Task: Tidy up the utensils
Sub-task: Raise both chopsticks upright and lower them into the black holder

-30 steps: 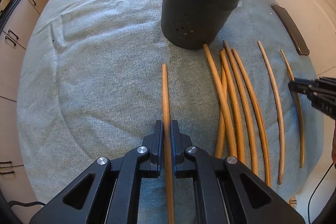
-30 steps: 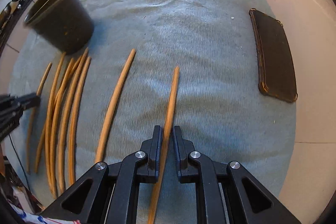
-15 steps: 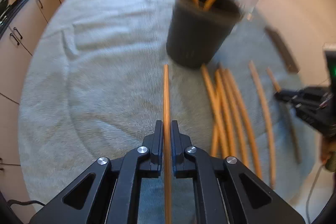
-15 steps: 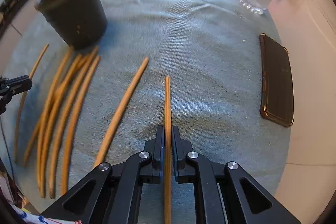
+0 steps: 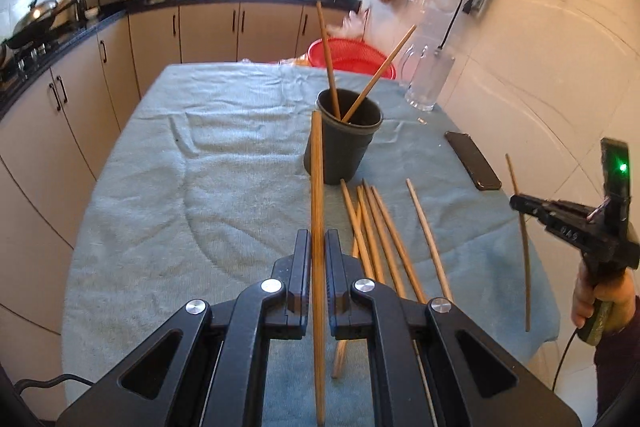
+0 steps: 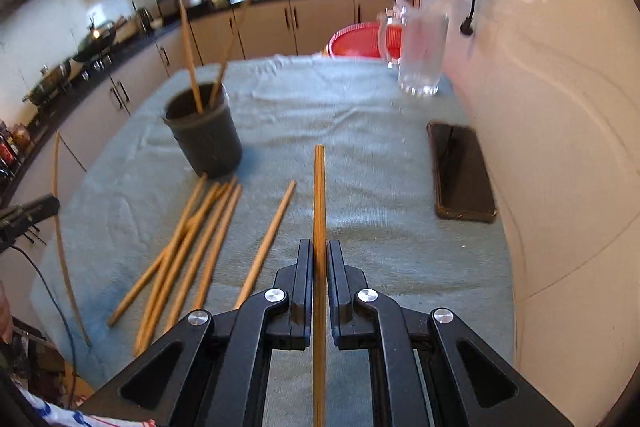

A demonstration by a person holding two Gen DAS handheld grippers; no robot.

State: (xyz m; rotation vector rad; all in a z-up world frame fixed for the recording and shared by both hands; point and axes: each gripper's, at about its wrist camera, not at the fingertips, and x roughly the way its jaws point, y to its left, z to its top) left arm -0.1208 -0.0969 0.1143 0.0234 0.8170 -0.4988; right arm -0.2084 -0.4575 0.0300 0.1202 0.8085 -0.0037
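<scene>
My left gripper is shut on a wooden chopstick and holds it above the table, tip pointing toward the black holder cup, which has two chopsticks standing in it. My right gripper is shut on another chopstick, also lifted. The right gripper also shows in the left wrist view, and the left gripper in the right wrist view. Several loose chopsticks lie on the blue-grey towel in front of the cup; they also show in the right wrist view.
A black phone lies at the right edge of the table. A glass mug and a red basket stand at the far end. Kitchen cabinets and a tiled wall surround the table.
Both grippers have lifted their chopsticks off the towel and tilted up from looking down at the table to looking level across it, farther back from the cup.
</scene>
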